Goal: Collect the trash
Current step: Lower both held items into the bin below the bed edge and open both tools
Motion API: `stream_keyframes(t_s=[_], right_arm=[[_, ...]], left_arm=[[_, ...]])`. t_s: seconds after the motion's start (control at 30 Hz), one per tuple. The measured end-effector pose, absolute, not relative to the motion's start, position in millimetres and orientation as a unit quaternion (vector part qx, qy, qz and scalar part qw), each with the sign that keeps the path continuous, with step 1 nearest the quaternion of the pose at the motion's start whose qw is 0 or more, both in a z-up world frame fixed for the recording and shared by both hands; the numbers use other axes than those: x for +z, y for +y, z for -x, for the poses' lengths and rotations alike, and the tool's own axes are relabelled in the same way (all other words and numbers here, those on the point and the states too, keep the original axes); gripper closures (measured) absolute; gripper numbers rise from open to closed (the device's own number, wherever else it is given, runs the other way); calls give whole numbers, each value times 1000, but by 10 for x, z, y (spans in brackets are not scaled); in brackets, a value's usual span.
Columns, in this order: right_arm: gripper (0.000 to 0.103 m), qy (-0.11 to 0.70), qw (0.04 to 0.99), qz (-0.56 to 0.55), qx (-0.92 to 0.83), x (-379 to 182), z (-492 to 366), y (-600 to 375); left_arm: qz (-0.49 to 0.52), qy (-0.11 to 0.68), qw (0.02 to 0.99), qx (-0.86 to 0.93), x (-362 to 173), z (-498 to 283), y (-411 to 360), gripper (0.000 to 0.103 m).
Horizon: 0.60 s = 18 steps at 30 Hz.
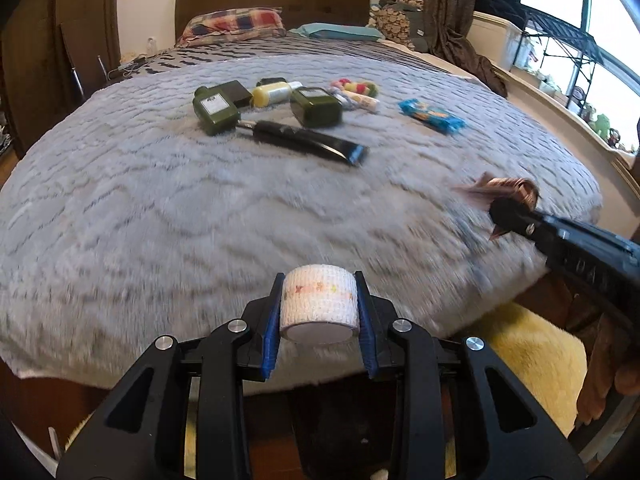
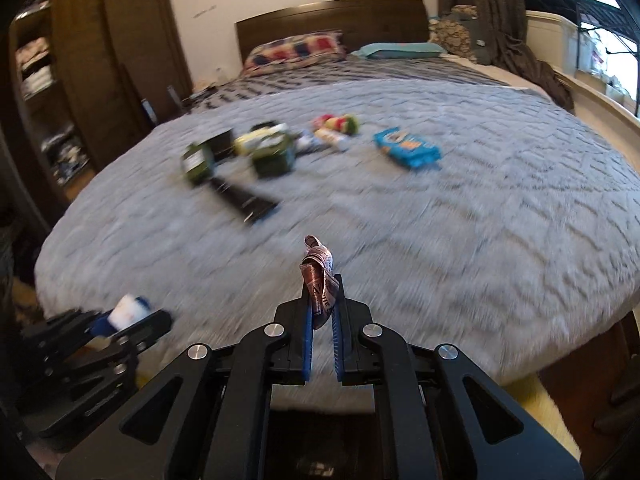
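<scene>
My left gripper is shut on a white roll of bandage tape with a coloured star stripe, held over the near edge of the bed. In the right wrist view that same left gripper shows at the lower left with the roll in it. My right gripper is shut on a crumpled brown wrapper that sticks up past its blue pads. From the left wrist view the right gripper comes in from the right with the wrapper.
On the grey fluffy blanket lie two dark green bottles, a yellow bottle, a black tube, a blue snack packet and small colourful items. A yellow rug lies below the bed's foot.
</scene>
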State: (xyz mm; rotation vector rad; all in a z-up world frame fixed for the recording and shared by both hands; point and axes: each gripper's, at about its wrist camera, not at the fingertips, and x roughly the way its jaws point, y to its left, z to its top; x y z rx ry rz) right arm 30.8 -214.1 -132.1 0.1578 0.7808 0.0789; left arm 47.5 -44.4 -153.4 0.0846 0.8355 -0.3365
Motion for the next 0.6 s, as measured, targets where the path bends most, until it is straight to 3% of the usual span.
stream_keyframes(t_s=[0.23,0.6], right_arm=[[93,455,884,-81,65,-1806,66,-1983],[93,542,828,-113,91,-2473,179,-1842]], left_arm=[[-51,432,885,-165,-1773,-77,-388,72],[-55,548,815,-180,-2632,100,-409,72]])
